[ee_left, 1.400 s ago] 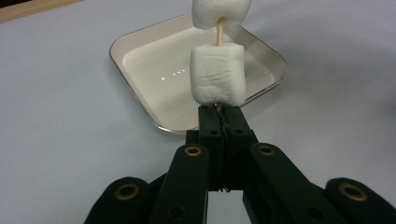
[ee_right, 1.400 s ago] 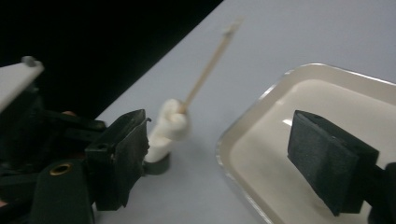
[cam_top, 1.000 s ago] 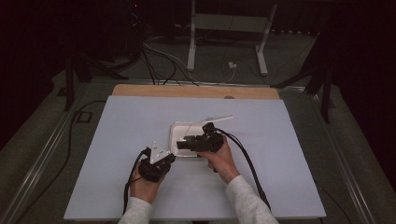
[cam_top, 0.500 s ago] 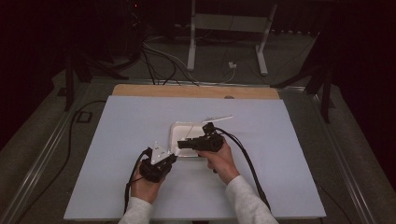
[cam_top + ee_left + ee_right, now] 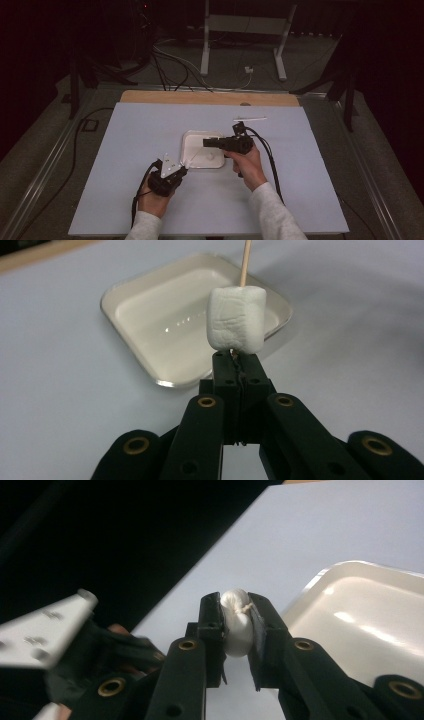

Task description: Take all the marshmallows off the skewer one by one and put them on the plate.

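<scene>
- Our left gripper (image 5: pixel 235 357), just beside the white tray (image 5: pixel 135 340), clamps a wooden skewer (image 5: pixel 244 262) threaded through a marshmallow (image 5: pixel 236 318).
- Our right gripper (image 5: pixel 237 612), over the tray's edge, has just closed, squeezing a second marshmallow (image 5: pixel 236 622).

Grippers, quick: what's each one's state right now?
Left gripper: shut on the skewer, which carries a marshmallow.
Right gripper: jaws just closed, squeezing a second marshmallow.
</scene>
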